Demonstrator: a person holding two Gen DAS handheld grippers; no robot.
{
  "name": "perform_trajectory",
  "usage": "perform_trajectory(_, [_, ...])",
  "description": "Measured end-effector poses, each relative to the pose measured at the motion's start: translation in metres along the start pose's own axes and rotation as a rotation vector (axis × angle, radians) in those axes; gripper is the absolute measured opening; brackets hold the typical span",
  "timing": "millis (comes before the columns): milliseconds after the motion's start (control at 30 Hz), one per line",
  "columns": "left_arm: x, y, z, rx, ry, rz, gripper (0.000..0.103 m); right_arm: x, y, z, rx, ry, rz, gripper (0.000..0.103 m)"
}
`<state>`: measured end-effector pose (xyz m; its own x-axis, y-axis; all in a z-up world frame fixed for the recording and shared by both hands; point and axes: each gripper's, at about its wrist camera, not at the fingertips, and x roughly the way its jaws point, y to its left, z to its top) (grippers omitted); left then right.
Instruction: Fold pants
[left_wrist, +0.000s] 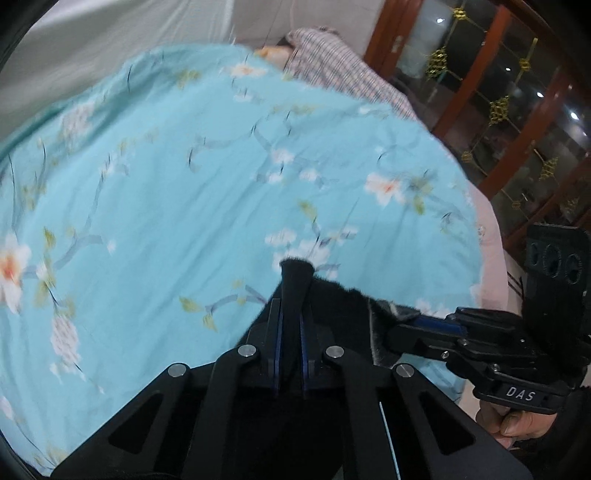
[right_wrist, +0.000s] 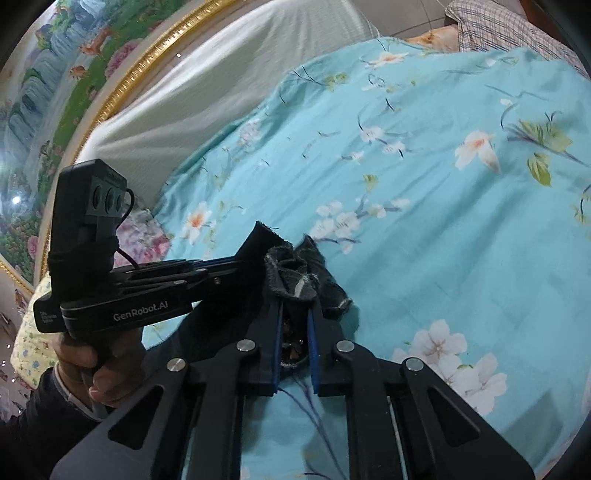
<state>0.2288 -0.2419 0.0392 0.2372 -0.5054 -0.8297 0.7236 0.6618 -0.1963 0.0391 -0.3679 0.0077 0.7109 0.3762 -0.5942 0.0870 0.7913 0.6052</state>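
Observation:
The black pants (left_wrist: 340, 306) are held up over a turquoise floral bedspread (left_wrist: 184, 184). My left gripper (left_wrist: 291, 295) is shut on a black edge of the pants that sticks up between its fingers. My right gripper (right_wrist: 295, 295) is shut on a bunched dark edge of the pants (right_wrist: 295, 273). The two grippers are close together: the right one shows at the right of the left wrist view (left_wrist: 406, 325), the left one at the left of the right wrist view (right_wrist: 255, 266). Most of the pants hang hidden below the grippers.
The bedspread (right_wrist: 424, 221) covers the bed. A checked pillow (left_wrist: 332, 62) lies at the head. A white bolster (right_wrist: 221, 85) and a gold-framed painting (right_wrist: 74, 74) are on the left. A wooden glass-door cabinet (left_wrist: 498, 110) stands beyond the bed's right edge.

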Motion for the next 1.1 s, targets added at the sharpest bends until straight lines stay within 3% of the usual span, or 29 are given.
perform_trajectory(167, [-0.016, -0.007, 0.012, 0.057, -0.026, -0.012, 0.006, -0.017, 0.009, 0.008, 0.003, -0.038, 0.042, 0.012])
perform_trajectory(400, [0.028, -0.020, 0.005, 0.093, 0.039, -0.007, 0.005, 0.000, -0.013, -0.006, 0.043, 0.016, -0.039, 0.012])
perform_trajectory(567, [0.045, -0.025, 0.010, 0.095, 0.040, -0.014, 0.004, -0.008, -0.014, -0.008, 0.021, 0.000, -0.076, 0.006])
perform_trajectory(867, [0.045, -0.016, 0.005, 0.072, 0.042, 0.017, 0.007, -0.005, -0.016, -0.009, 0.007, 0.014, -0.094, 0.007])
perform_trajectory(967, [0.033, -0.012, 0.003, 0.078, 0.044, 0.013, 0.016, -0.004, -0.022, -0.008, 0.054, 0.027, -0.073, 0.015])
perform_trajectory(1067, [0.027, -0.007, 0.000, 0.071, 0.052, 0.011, 0.029, -0.006, -0.021, -0.008, 0.071, 0.040, -0.076, 0.049])
perform_trajectory(1100, [0.025, -0.004, -0.001, 0.067, 0.052, 0.012, 0.037, -0.007, -0.020, -0.009, 0.069, 0.036, -0.072, 0.055])
